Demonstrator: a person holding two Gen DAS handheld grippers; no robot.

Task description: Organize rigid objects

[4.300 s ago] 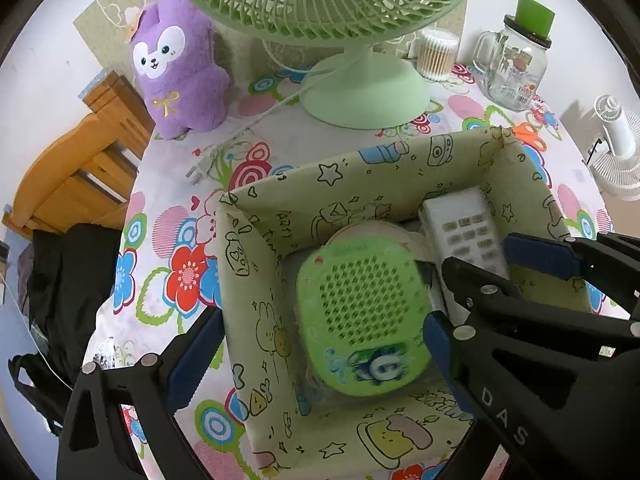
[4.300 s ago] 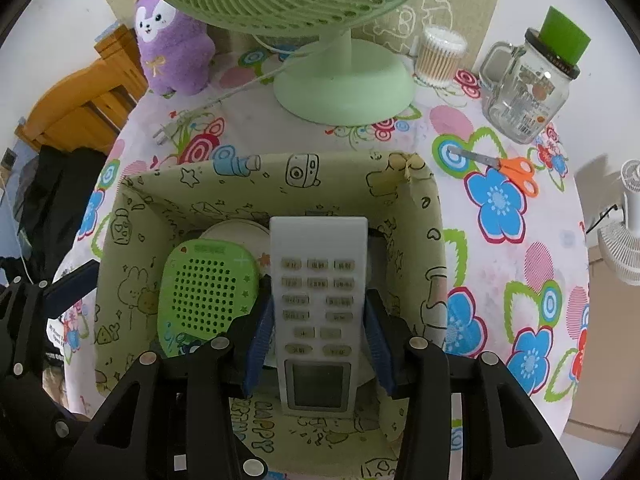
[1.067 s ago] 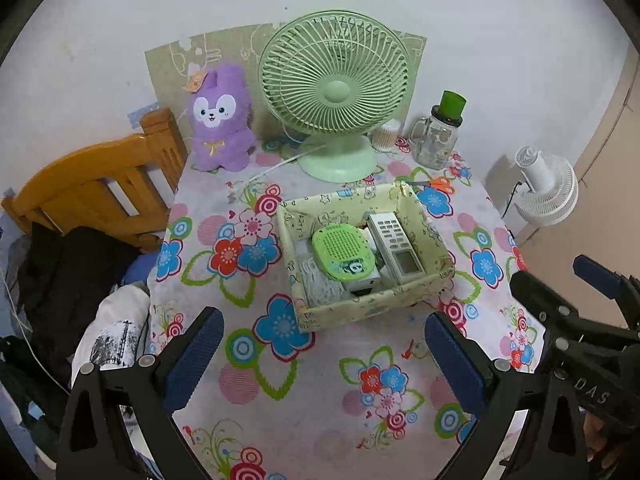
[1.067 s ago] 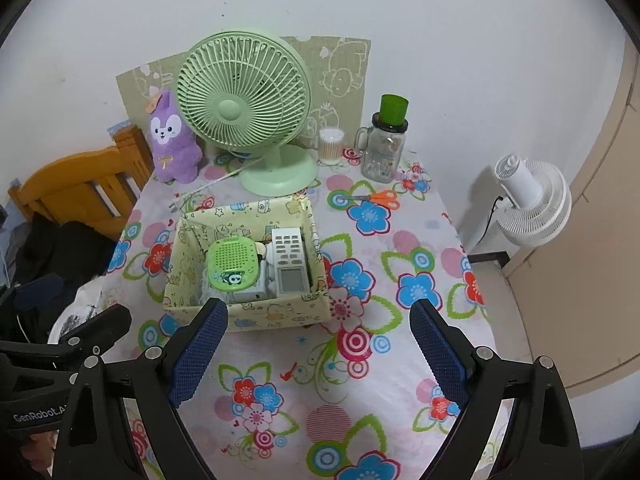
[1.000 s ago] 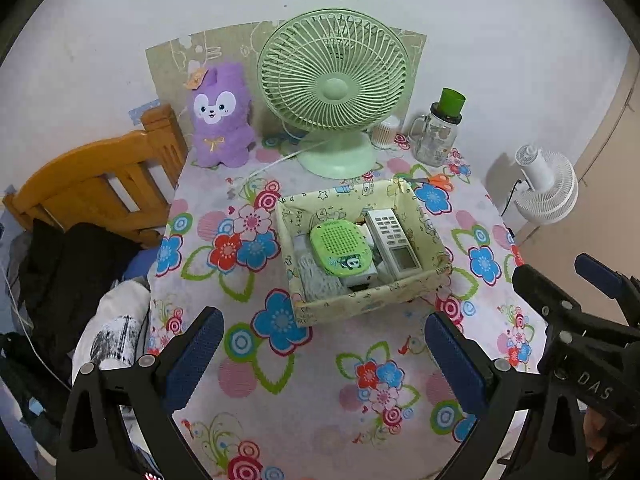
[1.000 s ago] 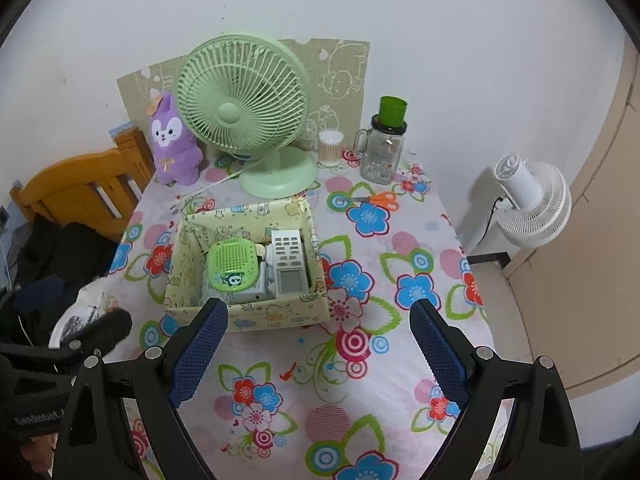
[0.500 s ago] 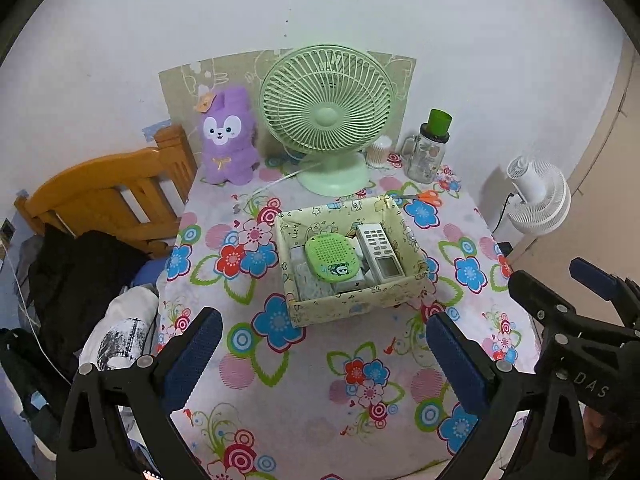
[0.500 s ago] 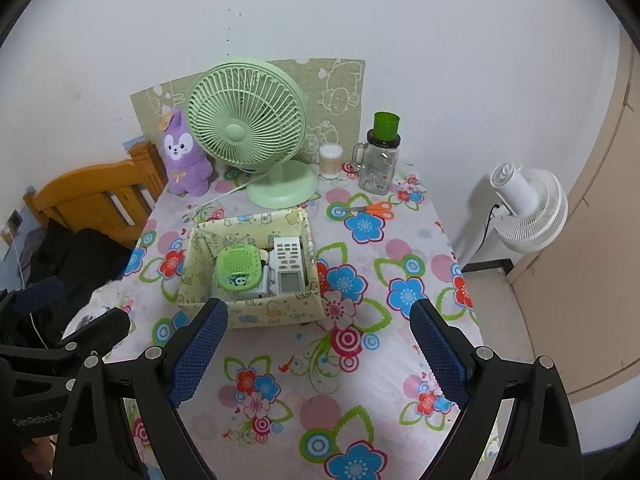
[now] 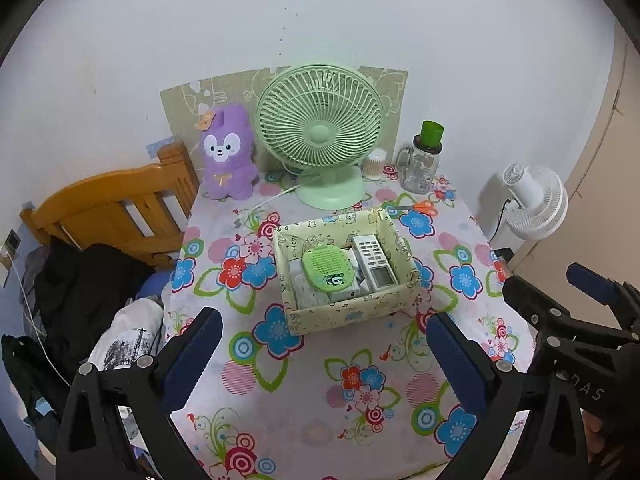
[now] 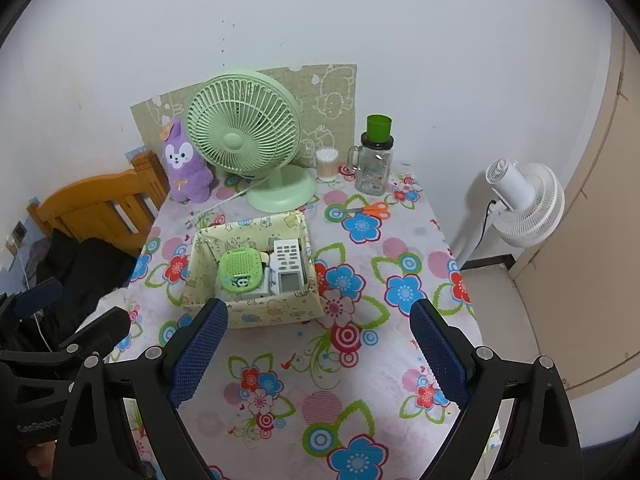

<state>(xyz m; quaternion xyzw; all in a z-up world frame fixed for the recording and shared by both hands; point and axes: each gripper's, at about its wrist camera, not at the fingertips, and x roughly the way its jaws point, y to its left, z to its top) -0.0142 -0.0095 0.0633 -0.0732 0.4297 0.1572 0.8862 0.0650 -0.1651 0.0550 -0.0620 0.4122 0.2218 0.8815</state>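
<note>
We are holding both the left gripper and right gripper empty, fingers apart, near the desk edge, because the white remote control and green perforated disc are lying side by side inside the pale-yellow patterned box.

Tablecloth is showing red, blue and pink flowers on white. Box is showing pale yellow with cartoon doodles, holding a green speaker and white remote. Fan is showing mint green; plush toy purple.
</note>
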